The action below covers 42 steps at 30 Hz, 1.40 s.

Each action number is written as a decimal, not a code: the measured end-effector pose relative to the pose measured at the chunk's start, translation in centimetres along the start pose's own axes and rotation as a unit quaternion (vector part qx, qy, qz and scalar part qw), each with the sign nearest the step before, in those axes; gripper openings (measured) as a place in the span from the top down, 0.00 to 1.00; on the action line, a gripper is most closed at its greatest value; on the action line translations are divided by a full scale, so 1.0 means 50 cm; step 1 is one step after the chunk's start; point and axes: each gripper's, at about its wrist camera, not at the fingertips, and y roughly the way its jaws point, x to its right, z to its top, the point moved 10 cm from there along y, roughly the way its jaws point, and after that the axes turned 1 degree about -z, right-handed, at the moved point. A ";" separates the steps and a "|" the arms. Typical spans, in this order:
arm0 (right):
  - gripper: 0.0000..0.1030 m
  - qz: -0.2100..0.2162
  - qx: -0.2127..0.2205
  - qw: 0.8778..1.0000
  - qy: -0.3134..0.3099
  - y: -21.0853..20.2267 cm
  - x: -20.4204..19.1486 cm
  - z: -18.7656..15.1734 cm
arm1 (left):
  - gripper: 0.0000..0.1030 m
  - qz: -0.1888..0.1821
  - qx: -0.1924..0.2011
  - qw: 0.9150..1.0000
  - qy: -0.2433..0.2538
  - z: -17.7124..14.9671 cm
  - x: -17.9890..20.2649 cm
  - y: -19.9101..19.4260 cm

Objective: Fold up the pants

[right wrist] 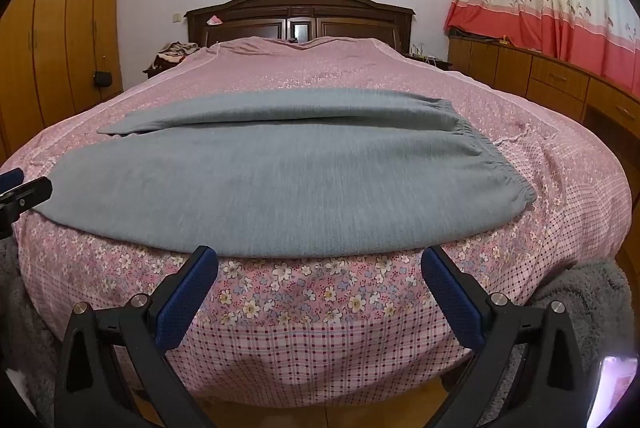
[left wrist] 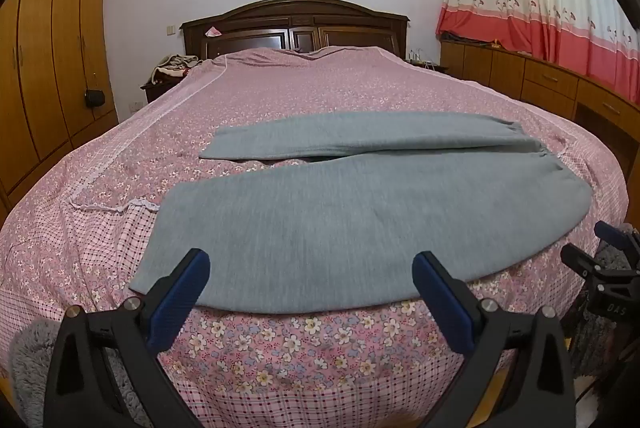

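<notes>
- My left tongs (left wrist: 310, 268) are spread wide with nothing between the blue pads, hanging just above the near edge of the bed (left wrist: 280, 348)
- My right tongs (right wrist: 319, 264) stand released the same way, empty, with the flowered bedspread showing in the gap between the fingers
- The grey pants (left wrist: 360, 220) lie flat across the foot of the bed, laid sideways, with the gathered waistband (right wrist: 492, 155) at the right and the two legs running off to the left
- The nearer leg is broad and smooth, its lower edge lying along the mattress edge just ahead of both tongs; the farther leg lies a little apart from it, with a dark slit between them toward the left
- In the left view, the tips of my left tongs overlap the near hem of the cloth, but I cannot tell whether they touch it
- Past the bed stand the dark headboard (right wrist: 300, 15) and a wardrobe (left wrist: 48, 67) at the left wall
</notes>
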 end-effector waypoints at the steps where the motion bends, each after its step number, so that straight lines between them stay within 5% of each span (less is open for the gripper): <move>1: 0.00 0.001 -0.001 1.000 0.000 0.000 0.000 0.000 | 0.00 0.000 0.003 1.000 0.000 0.001 0.000 -0.001; 42: 0.00 0.001 0.000 1.000 0.002 0.011 0.000 -0.009 | 0.00 -0.002 0.005 1.000 0.002 0.002 0.004 -0.002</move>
